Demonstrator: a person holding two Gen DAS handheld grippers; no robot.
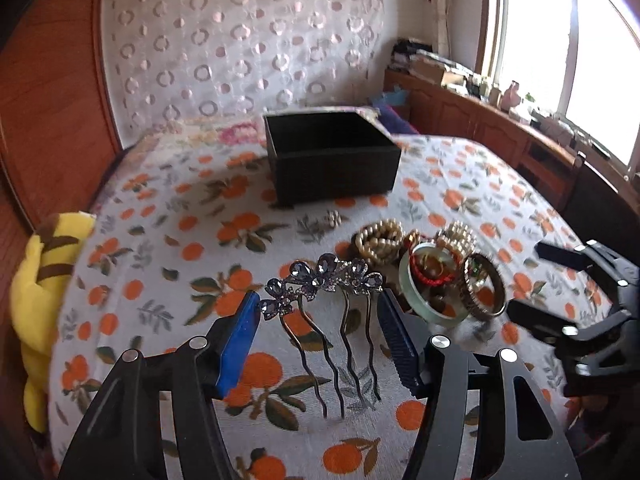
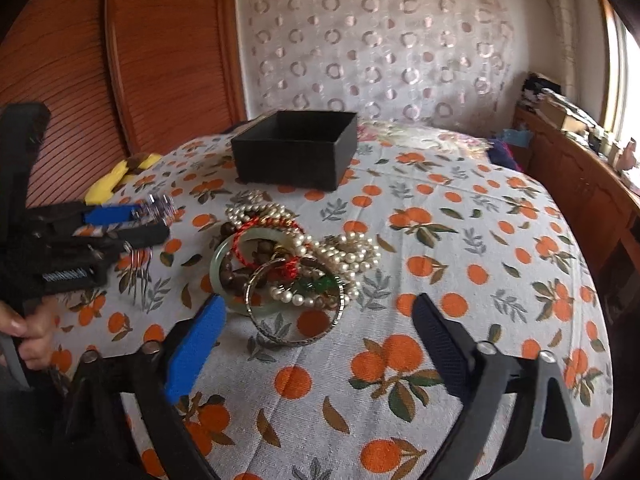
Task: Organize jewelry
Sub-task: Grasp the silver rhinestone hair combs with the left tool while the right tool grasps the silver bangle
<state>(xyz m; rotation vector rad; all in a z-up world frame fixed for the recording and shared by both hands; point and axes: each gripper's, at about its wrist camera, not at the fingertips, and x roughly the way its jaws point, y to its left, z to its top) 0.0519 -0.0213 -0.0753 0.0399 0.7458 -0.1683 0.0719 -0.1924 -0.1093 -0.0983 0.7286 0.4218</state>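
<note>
My left gripper is shut on a jewelled hair comb, gripped by the ends of its flowered top and held above the cloth, prongs hanging toward me. It also shows in the right wrist view at the left. A pile of jewelry lies mid-table: pearl bracelets, a green jade bangle, a metal bangle, red cord and brown beads. My right gripper is open and empty, just in front of the pile. An open black box stands farther back.
The table wears a cloth printed with oranges. A yellow plush toy sits at its left edge. A small ring-like piece lies between box and pile. Wooden cabinets run along the right, under a window.
</note>
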